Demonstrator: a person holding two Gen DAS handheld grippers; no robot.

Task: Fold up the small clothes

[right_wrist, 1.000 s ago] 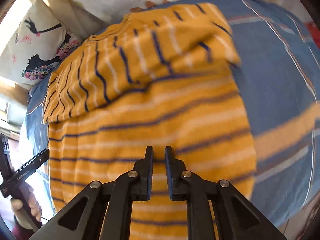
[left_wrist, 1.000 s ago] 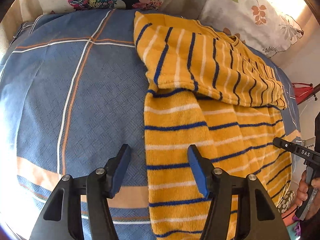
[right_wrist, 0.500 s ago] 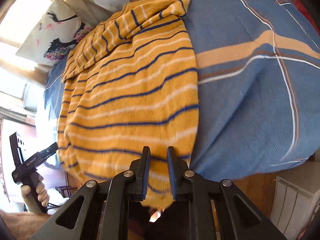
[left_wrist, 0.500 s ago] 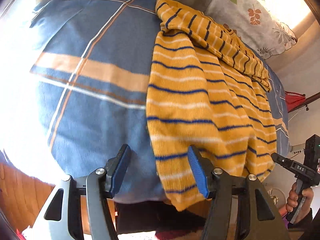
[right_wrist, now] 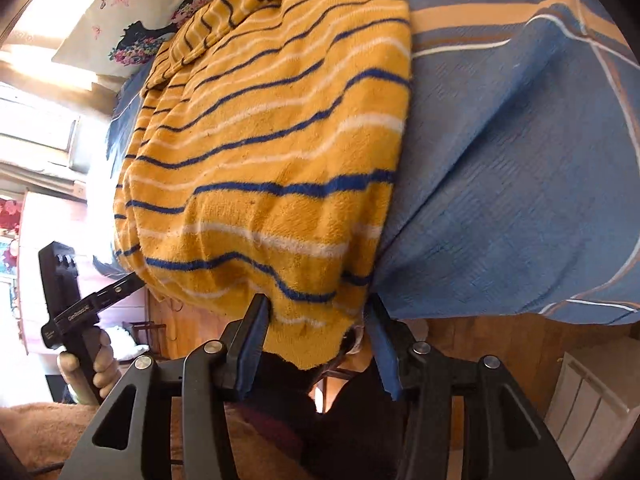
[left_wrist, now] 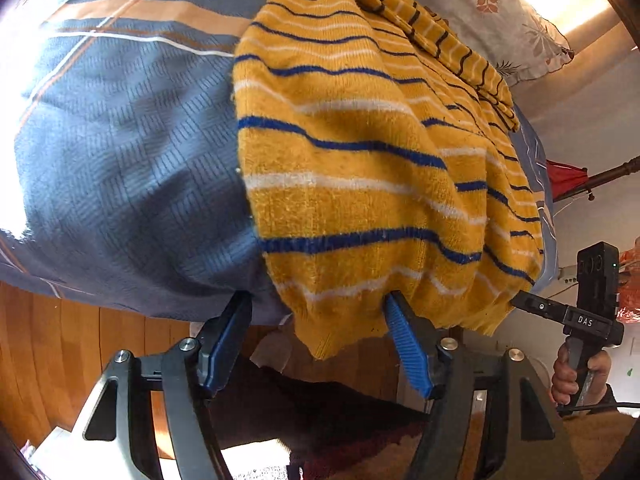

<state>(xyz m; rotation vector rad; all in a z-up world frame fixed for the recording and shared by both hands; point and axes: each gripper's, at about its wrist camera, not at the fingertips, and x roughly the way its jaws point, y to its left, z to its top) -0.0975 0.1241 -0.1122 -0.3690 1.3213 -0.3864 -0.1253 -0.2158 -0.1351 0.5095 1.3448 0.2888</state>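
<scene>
Blue plaid bedspread (left_wrist: 132,152), leaf-print pillow (left_wrist: 492,12)

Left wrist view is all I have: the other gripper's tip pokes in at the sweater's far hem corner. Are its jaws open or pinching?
Observer: Open. In the right wrist view the right gripper has just been opening, and the sweater hem corner hangs between its pads, with no pinch showing.
Operator: What lies past the sweater's folded top on that side?
Observer: A pillow printed with a dark silhouette figure and flowers.
Operator: Anything beside the bed there?
Observer: A white ribbed unit stands low on the right, below the blue bedspread edge.
</scene>
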